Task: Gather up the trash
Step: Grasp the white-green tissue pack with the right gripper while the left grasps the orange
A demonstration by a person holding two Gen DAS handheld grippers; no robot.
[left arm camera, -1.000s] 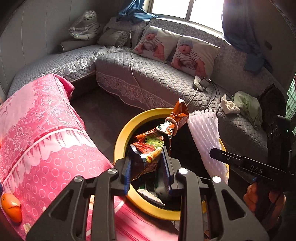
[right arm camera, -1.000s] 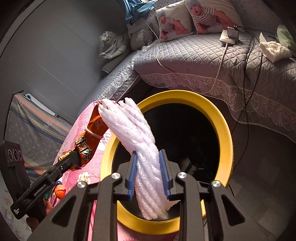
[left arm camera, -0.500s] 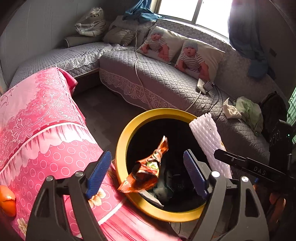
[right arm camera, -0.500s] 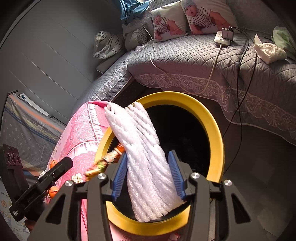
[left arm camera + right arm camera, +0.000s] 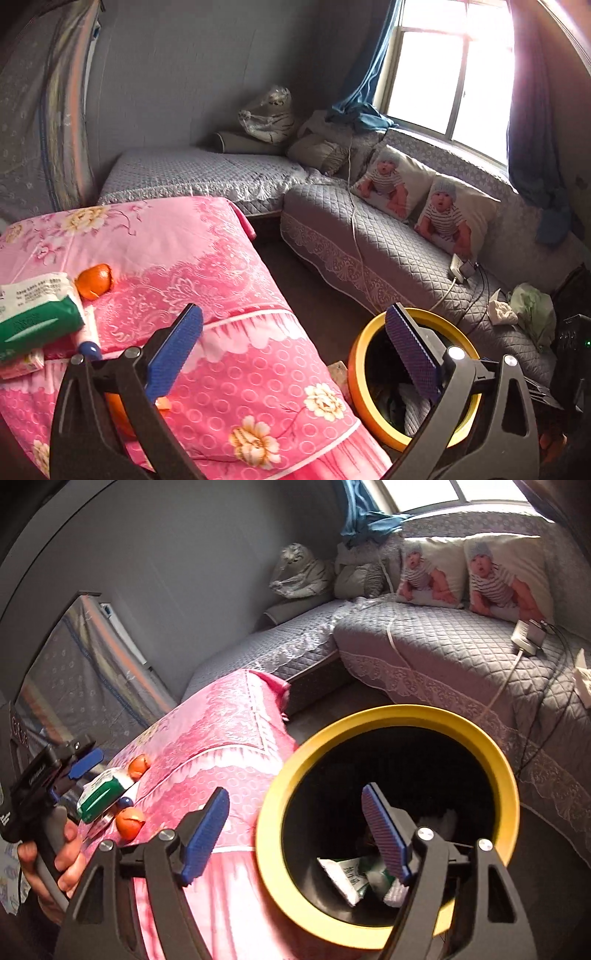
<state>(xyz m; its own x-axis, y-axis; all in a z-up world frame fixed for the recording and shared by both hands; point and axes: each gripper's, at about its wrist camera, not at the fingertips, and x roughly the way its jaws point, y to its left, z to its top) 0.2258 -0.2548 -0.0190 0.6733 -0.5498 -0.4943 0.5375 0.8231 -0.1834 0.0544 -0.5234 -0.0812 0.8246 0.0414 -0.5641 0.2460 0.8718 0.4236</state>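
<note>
Each claw (image 5: 291, 350) has 2 black arms with silver screws; blue ribbed pads (image 5: 382, 832); white lettering.

Pink-clothed table (image 5: 229, 280) carries 2 oranges (image 5: 94, 281), green packet (image 5: 35, 314).

Your left gripper's right-hand finger (image 5: 413, 354) covers much of the mouth of the round black bin with the yellow rim (image 5: 356, 360) in the left wrist view, so you see only a dim grey-white scrap inside it. In the right wrist view that bin's rim (image 5: 511, 775) is smeared with blur at its left edge, and the white-and-green wrapper (image 5: 347, 880) in it is partly behind a blue pad. The green-and-white tissue pack (image 5: 35, 314) on the pink floral tablecloth (image 5: 221, 258) runs off the left edge; its print is too small to read. One orange fruit (image 5: 118, 410) sits mostly behind your left finger. The hand (image 5: 64, 853) is cut off by the picture's edge.
</note>
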